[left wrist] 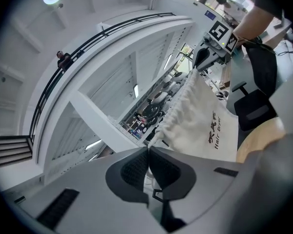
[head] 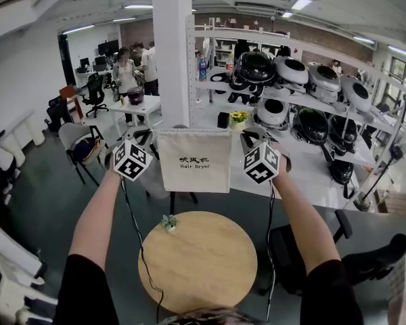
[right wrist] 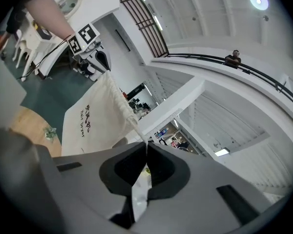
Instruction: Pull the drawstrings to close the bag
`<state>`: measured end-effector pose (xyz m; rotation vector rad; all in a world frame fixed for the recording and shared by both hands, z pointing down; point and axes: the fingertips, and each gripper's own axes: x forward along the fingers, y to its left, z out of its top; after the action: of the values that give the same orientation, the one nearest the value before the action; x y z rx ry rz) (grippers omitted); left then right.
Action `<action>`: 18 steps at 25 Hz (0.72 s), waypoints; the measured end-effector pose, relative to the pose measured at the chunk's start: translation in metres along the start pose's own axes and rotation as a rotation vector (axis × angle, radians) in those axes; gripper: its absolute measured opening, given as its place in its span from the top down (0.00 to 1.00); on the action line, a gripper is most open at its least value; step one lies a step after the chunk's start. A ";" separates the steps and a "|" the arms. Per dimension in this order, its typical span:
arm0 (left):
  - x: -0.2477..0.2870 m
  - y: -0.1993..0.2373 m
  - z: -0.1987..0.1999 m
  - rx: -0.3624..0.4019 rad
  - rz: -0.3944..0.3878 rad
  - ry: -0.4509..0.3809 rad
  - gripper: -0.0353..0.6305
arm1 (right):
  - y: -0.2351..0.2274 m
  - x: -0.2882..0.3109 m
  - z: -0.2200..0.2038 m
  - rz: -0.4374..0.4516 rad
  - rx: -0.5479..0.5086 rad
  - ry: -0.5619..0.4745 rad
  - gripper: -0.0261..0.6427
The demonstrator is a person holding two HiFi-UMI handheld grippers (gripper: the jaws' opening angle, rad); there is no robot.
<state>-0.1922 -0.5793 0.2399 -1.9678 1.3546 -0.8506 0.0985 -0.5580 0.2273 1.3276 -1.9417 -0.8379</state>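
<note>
A round wooden table (head: 203, 263) stands on a dark floor, with a small green-and-white sprig (head: 168, 222) at its 11 o'clock edge. In the wide white hall beyond, people (head: 132, 66) stand by a white desk at 10 o'clock, a white pillar (head: 172, 53) rises at 12 o'clock, and white shelving (head: 325, 107) loaded with rounded black and white appliances runs off toward 2 o'clock.

The left gripper (head: 151, 136) has its jaws pinched together on a thin white drawstring (left wrist: 155, 136) at the bag's upper left corner. The cream cloth bag (head: 194, 160), printed "Hair Dryer", hangs in the air just beyond the table's far edge, touching nothing below. Its mouth faces 12 o'clock and its bottom 6 o'clock. The top hem, gathered into folds, stretches from 9 to 3 o'clock between the two tools. The right gripper (head: 242, 138) is likewise clamped on the other drawstring (right wrist: 136, 126), at the upper right corner.
</note>
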 end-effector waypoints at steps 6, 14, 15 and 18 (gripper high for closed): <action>0.001 0.007 -0.002 -0.038 0.018 -0.024 0.92 | -0.003 0.005 -0.007 0.009 0.067 -0.007 0.95; -0.002 0.014 -0.004 -0.119 0.063 -0.037 0.92 | -0.006 0.005 -0.011 0.004 0.187 -0.020 0.95; -0.003 0.015 -0.004 -0.126 0.069 -0.039 0.92 | -0.006 0.004 -0.012 0.003 0.201 -0.021 0.95; -0.005 0.017 -0.006 -0.155 0.081 -0.046 0.92 | -0.006 0.003 -0.014 0.001 0.241 -0.022 0.95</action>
<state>-0.2078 -0.5804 0.2295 -2.0201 1.5014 -0.6764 0.1121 -0.5652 0.2316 1.4599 -2.1119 -0.6344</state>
